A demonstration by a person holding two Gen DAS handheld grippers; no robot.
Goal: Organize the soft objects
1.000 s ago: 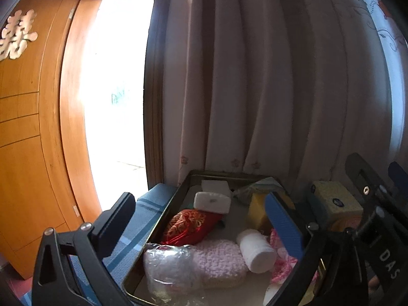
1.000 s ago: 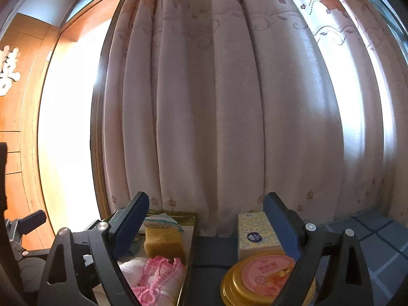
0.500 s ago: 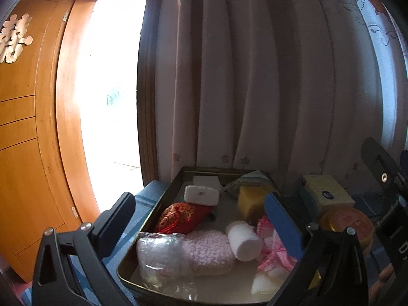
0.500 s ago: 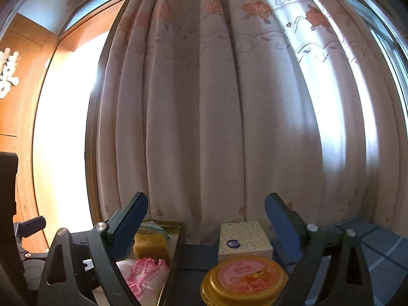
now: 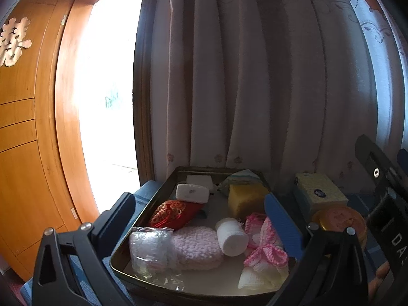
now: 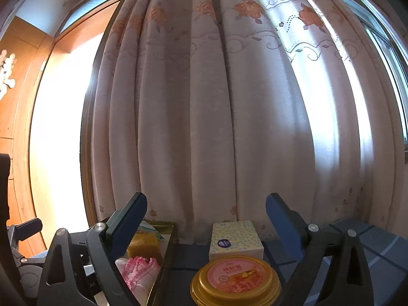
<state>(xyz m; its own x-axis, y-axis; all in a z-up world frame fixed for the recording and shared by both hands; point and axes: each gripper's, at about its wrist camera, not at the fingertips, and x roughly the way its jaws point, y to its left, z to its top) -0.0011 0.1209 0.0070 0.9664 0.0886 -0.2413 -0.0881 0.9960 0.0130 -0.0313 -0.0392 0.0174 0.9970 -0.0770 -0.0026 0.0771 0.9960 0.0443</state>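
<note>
The left tool (image 5: 199, 219) hangs spread and empty over a metal tray (image 5: 163, 191) of soft things; nearest lie one plastic-wrapped bundle (image 5: 149, 247), one pink knitted pad (image 5: 196, 247), one white roll (image 5: 232, 236) and pink-trimmed cloth (image 5: 265, 244), partly hidden by the right finger; farther back sit one red embroidered pouch (image 5: 173, 213), one yellow sponge (image 5: 244, 199) and two white blocks (image 5: 192, 193). The right tool (image 6: 206, 214), equally spread and empty, frames one gold tin (image 6: 236, 279), its near edge cut off, and one tissue box (image 6: 236, 238) beside the tray, with a curtain (image 6: 229, 127) behind.
</note>
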